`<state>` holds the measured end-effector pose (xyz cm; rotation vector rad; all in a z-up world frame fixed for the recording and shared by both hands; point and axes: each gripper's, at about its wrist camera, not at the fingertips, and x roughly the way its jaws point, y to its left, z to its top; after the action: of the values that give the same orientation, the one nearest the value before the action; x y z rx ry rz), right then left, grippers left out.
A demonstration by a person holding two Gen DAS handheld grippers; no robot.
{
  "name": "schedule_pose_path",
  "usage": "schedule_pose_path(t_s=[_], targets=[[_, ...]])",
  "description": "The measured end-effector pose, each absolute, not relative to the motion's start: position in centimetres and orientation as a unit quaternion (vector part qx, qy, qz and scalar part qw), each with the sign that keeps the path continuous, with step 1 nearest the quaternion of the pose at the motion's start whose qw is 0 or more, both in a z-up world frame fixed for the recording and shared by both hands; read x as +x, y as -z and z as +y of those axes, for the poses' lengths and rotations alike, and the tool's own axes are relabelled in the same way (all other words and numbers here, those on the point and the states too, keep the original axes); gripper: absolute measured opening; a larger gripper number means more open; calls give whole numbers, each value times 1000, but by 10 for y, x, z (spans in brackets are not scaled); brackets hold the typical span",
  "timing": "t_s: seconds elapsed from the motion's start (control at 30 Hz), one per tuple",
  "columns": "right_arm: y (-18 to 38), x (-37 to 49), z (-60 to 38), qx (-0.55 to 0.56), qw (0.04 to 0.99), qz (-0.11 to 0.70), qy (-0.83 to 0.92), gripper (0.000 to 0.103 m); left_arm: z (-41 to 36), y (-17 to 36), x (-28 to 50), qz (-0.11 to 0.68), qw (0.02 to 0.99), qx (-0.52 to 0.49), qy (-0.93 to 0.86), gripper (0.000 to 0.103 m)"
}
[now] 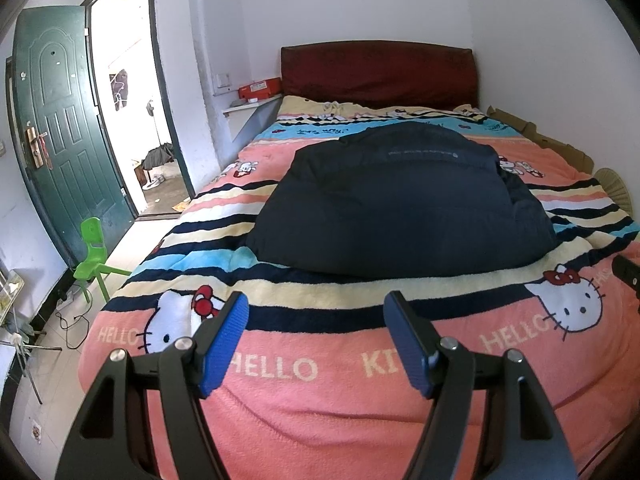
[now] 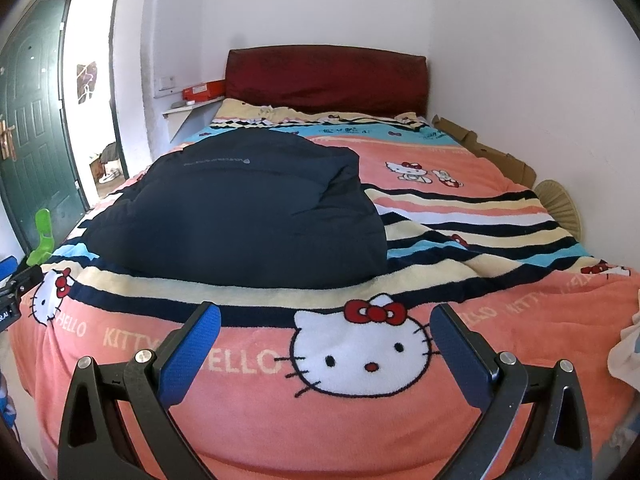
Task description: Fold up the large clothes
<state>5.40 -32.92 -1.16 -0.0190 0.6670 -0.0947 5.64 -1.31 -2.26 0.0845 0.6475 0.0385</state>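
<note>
A large dark navy padded jacket (image 1: 400, 200) (image 2: 248, 216) lies bundled in the middle of the bed, on a pink striped cartoon-cat blanket (image 1: 320, 400) (image 2: 320, 420). My left gripper (image 1: 316, 312) hovers over the blanket's near edge, short of the jacket's front hem, its blue pads (image 1: 224, 344) wide apart with nothing between them. My right gripper (image 2: 326, 320) also hangs over the near edge, to the right of the jacket, open and empty. The other gripper's tip shows at each view's edge (image 1: 626, 276) (image 2: 12, 292).
A dark red headboard (image 1: 380, 72) stands at the far end against white walls. Cardboard (image 1: 540, 136) and a straw fan (image 2: 560, 204) lie along the bed's right side. Left of the bed are a green plastic chair (image 1: 94, 256), a green door (image 1: 60, 128), an open doorway and floor cables.
</note>
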Motion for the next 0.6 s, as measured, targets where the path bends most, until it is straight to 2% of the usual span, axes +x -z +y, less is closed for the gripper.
schedule_pose_path(t_s=[0.6], targets=[[11, 50, -331, -5, 944, 326, 50, 102, -5, 21, 49, 322, 946, 38, -22, 69]])
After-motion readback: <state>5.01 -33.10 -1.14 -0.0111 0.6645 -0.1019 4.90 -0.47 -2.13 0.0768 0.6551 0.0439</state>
